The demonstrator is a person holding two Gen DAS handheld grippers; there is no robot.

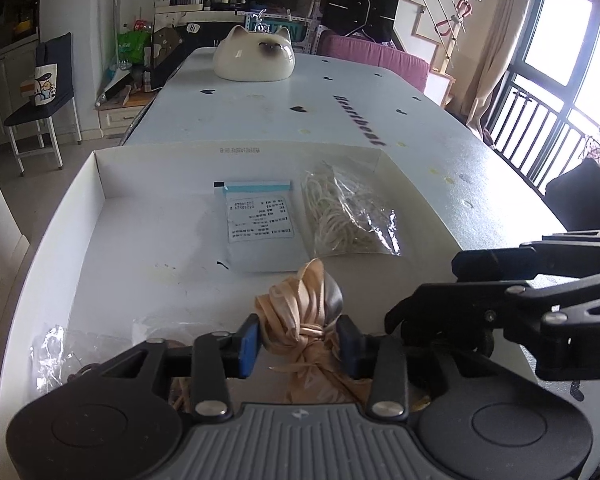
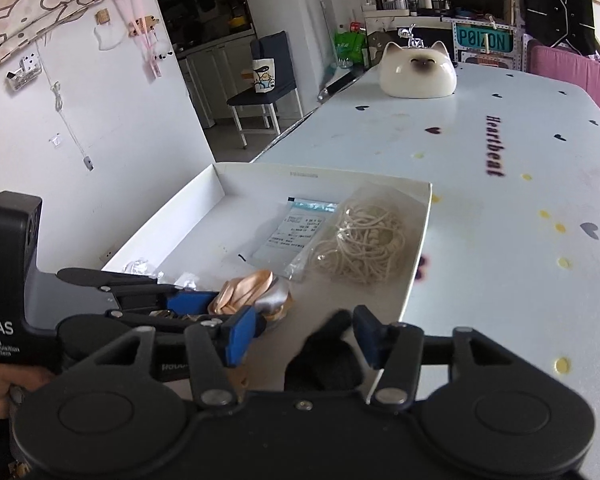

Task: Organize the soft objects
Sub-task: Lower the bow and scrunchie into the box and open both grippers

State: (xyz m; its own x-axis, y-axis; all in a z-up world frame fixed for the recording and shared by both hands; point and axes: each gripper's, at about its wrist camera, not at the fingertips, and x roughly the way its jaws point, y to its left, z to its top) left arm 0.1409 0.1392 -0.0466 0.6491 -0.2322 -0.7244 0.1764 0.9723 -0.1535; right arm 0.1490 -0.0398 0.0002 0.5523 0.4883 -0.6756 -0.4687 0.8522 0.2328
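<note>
Ribbon bundle [image 1: 306,320] sits between left gripper [image 1: 300,346] pads (contact unclear); right gripper [image 2: 300,340] gapes, black object [image 2: 324,360] beneath.

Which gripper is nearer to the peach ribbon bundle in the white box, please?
Left. The left gripper has the peach ribbon bundle between its fingers; the right gripper sits beside it, over a black item.

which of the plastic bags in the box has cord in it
The clear bag at the box's right wall, full of cream cord loops; the flat pouch beside it shows only a printed label.
</note>
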